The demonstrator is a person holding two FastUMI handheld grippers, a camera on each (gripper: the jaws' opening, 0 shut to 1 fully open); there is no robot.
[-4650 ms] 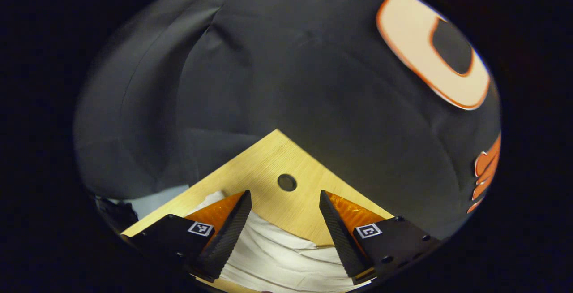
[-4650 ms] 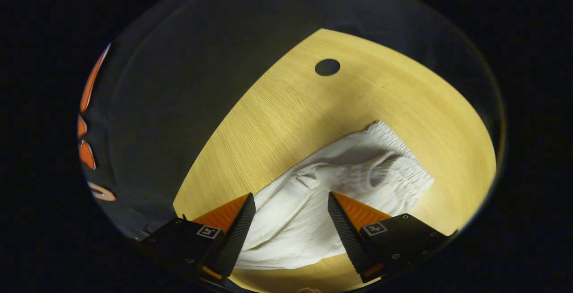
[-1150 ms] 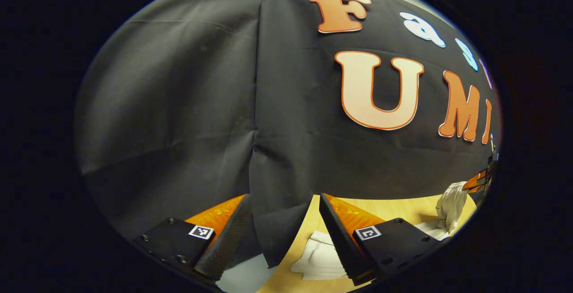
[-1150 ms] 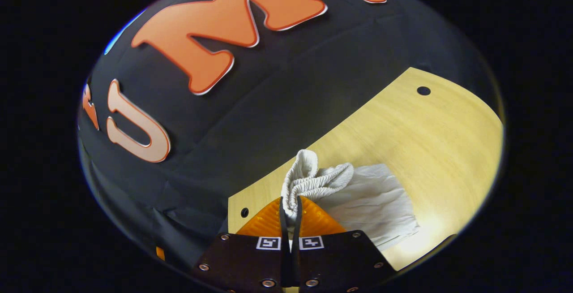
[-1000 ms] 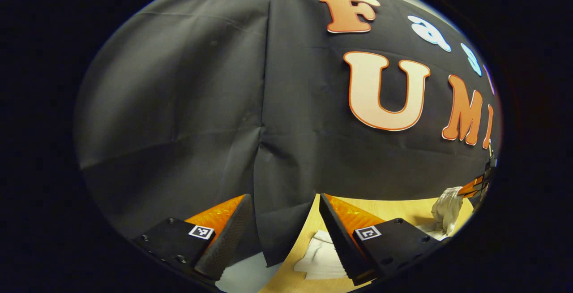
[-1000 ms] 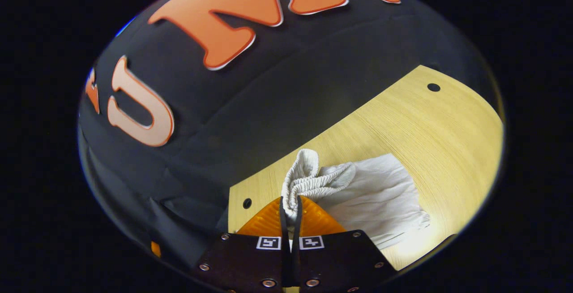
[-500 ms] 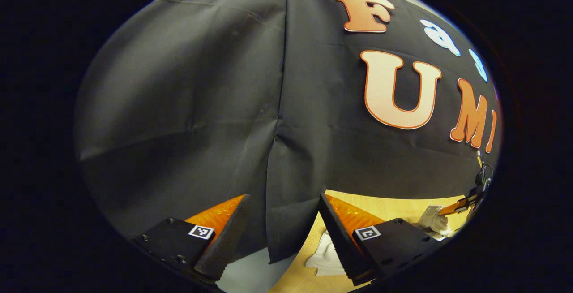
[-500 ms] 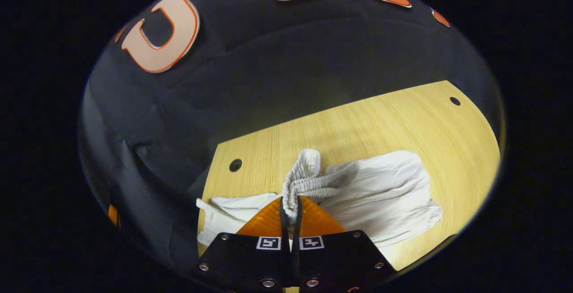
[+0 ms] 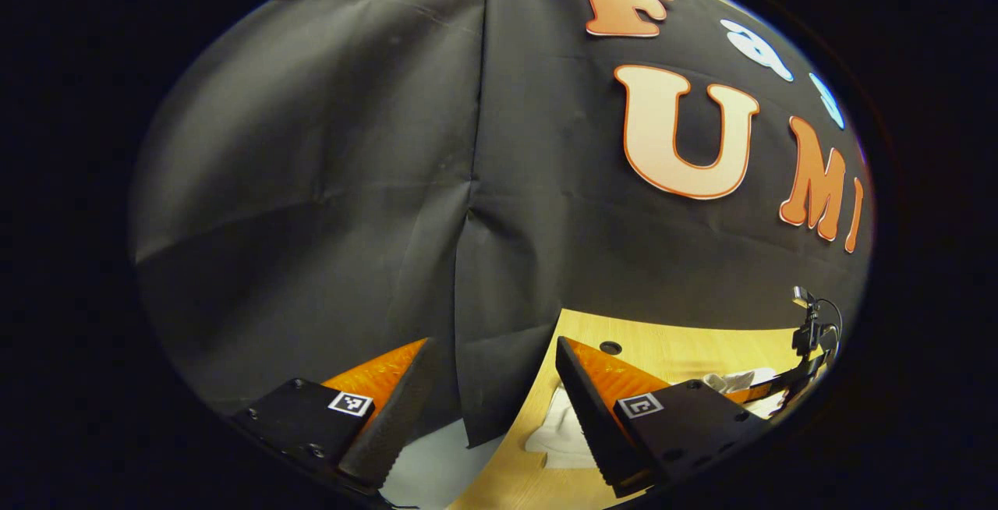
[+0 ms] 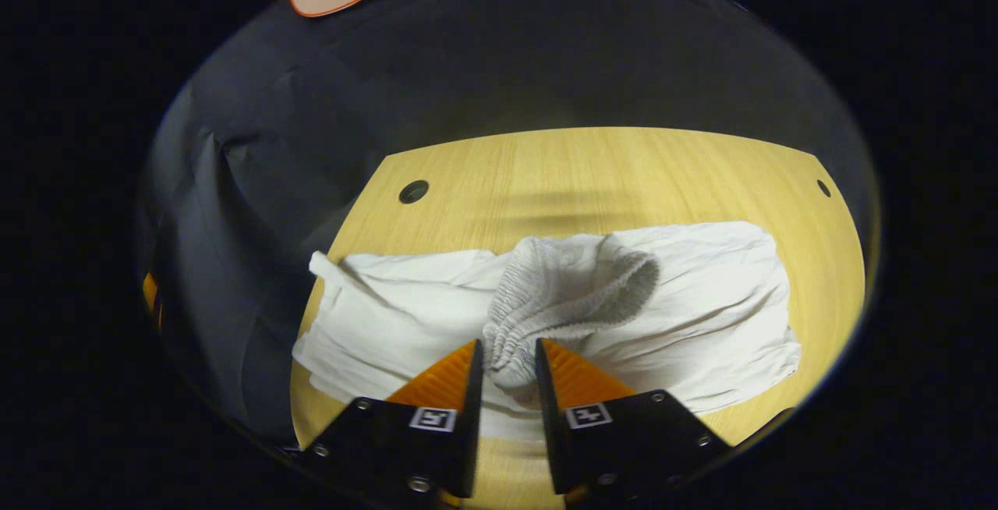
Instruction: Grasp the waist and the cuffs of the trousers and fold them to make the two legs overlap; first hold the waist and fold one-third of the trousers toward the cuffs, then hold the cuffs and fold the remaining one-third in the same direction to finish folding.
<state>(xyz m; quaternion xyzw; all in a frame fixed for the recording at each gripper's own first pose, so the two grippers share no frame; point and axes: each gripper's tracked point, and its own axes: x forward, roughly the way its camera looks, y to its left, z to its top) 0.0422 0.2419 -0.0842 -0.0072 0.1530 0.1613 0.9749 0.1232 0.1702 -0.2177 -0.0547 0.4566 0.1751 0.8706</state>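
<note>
White trousers [image 10: 702,299] lie across the wooden table [image 10: 592,175], their ribbed elastic waist [image 10: 577,284] folded over onto the middle of the cloth. My right gripper [image 10: 508,366] hovers low over them. Its jaws are parted a little, and the bunched end of the waist sits loosely in the gap. My left gripper [image 9: 491,354] is held up and open, empty, facing the booth wall. In the left gripper view a cuff end of the trousers [image 9: 555,436] shows beside its right finger, and the right gripper [image 9: 752,393] is far off at the right edge.
Black cloth walls close in behind and to the left of the table. A round hole [image 10: 413,191] is near the table's far left corner and another [image 10: 823,187] near the far right. The left table edge lies close to the cuffs.
The right gripper has swung down and laid the waist onto the trousers. Its jaws, pressed tight on the waist before, have parted. The left gripper has stayed open and raised, shifting only slightly.
</note>
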